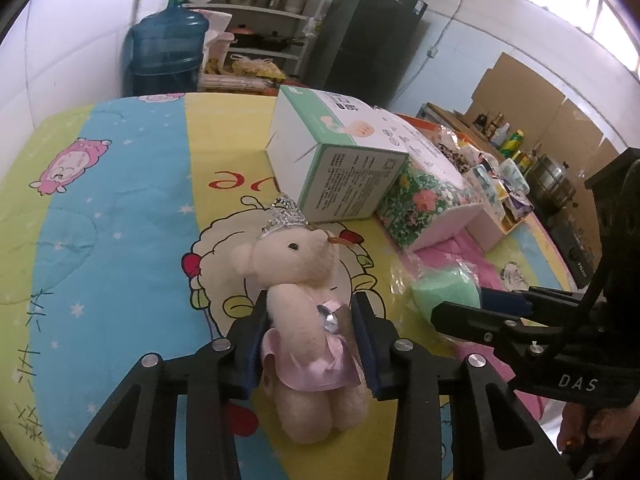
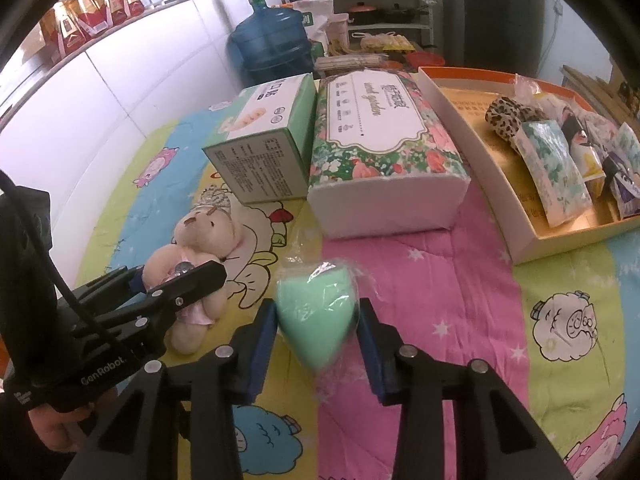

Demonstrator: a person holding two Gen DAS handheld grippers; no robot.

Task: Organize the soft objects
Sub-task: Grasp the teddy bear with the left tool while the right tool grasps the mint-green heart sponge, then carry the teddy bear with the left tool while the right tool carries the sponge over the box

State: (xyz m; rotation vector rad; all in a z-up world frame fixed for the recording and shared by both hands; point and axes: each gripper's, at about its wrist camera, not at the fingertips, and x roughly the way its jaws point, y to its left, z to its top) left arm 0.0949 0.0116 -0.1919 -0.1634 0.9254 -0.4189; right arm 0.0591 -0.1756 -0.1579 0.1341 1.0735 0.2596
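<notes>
While the plush bear (image 1: 304, 304) lies on its back on the quilted cartoon-print cover (image 1: 120, 240), the left gripper (image 1: 312, 344) angles down over it, its blue pads pressed against the bear's pink satin skirt at either side of the waist, clamped on the toy. The bear is pale, fuzzy and rounded, with a glittery silver crown. Just beside it, the right gripper (image 2: 318, 328) slopes down likewise; its jaws bracket a mint-green, teardrop-shaped foam sponge (image 2: 316, 308) in crinkled clear wrap, the pads touching its flanks. A hand (image 2: 56, 428) grasps the left gripper's handle. Beyond the toys stand a rigid green-and-white carton (image 2: 260, 152) and, touching it, a soft floral tissue pack (image 2: 380, 144). An open cardboard tray (image 2: 472, 132) holds small packets and a leopard-print fabric item.
</notes>
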